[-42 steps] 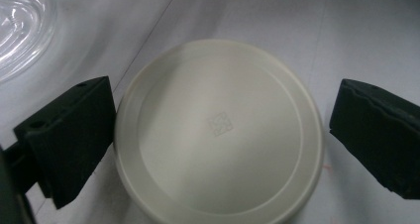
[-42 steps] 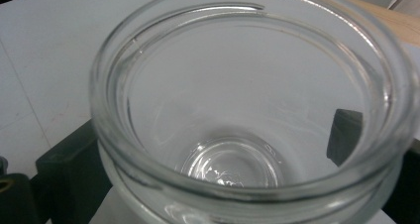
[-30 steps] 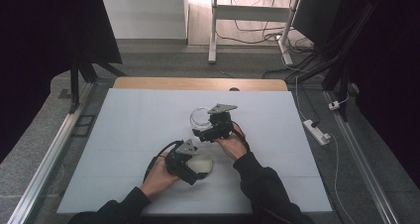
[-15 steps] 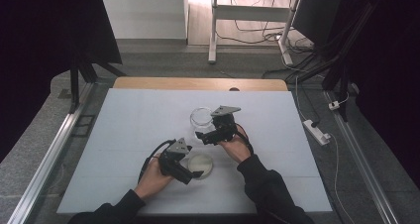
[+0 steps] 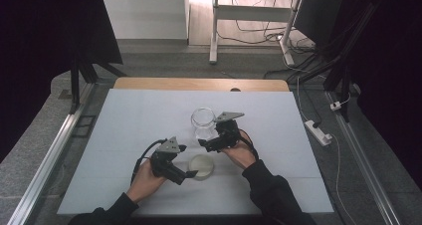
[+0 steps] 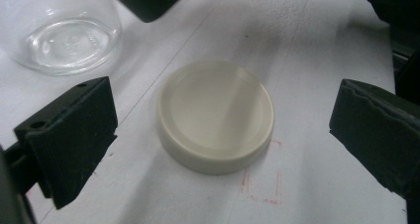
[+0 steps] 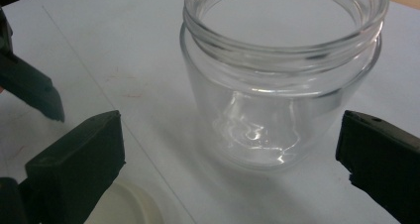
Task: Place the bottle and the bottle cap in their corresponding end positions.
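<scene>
A cream round lid [image 6: 215,115] lies flat on the white table, also seen as the lid [image 5: 200,166] in the high view. My left gripper [image 6: 223,107] is open, one jaw on each side of the lid and apart from it. An empty clear glass jar [image 7: 280,80] stands upright and uncapped behind the lid, the same jar [image 5: 203,123] seen from above. My right gripper [image 7: 230,135] is open, its jaws spread wide on both sides of the jar's lower half without touching it. From above, the left gripper [image 5: 188,161] and right gripper [image 5: 206,133] sit close together.
A white sheet [image 5: 124,135] covers the table, with a wooden edge [image 5: 199,83] at the back. Faint red pen marks [image 6: 262,189] sit beside the lid. A power strip [image 5: 317,131] lies off the table's right side.
My left gripper has drawn back slightly to the left, which uncovers more of the lid. The right gripper has drifted a little toward the person. Jar and lid have stayed put.
</scene>
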A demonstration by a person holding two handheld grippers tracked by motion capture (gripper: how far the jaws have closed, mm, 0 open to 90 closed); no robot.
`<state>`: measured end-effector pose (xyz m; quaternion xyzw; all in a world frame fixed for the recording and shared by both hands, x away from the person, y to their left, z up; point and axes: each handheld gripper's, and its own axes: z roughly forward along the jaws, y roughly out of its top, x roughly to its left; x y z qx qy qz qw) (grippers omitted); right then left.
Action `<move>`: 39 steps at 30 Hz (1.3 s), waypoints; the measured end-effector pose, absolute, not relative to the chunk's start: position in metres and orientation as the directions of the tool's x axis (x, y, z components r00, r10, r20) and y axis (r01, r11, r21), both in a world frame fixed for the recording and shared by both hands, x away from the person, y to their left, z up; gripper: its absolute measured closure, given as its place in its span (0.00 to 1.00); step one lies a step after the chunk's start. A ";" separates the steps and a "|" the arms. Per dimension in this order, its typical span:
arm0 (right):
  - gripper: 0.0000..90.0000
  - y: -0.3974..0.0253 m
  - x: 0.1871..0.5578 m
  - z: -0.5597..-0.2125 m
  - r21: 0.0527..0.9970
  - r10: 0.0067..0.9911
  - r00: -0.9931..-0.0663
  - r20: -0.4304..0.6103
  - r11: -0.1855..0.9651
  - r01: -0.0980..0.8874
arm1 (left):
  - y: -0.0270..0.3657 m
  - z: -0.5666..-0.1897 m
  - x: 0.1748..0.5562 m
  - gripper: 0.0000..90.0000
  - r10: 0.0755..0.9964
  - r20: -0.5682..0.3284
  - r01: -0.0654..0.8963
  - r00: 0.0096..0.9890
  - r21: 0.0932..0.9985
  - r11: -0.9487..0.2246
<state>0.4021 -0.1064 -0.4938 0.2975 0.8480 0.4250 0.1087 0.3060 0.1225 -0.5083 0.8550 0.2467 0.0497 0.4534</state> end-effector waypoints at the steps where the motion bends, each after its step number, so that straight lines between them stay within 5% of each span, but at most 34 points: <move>1: 0.00 -0.107 0.401 -0.493 0.786 0.598 -0.798 0.075 0.457 0.416 | 0.124 -0.508 0.306 0.00 0.470 -0.138 0.377 0.872 0.802 -0.464; 39: 0.00 -0.169 0.320 -0.466 0.832 0.581 -0.813 0.036 0.433 0.346 | 0.198 -0.490 0.271 0.00 0.571 -0.173 0.421 0.803 0.842 -0.337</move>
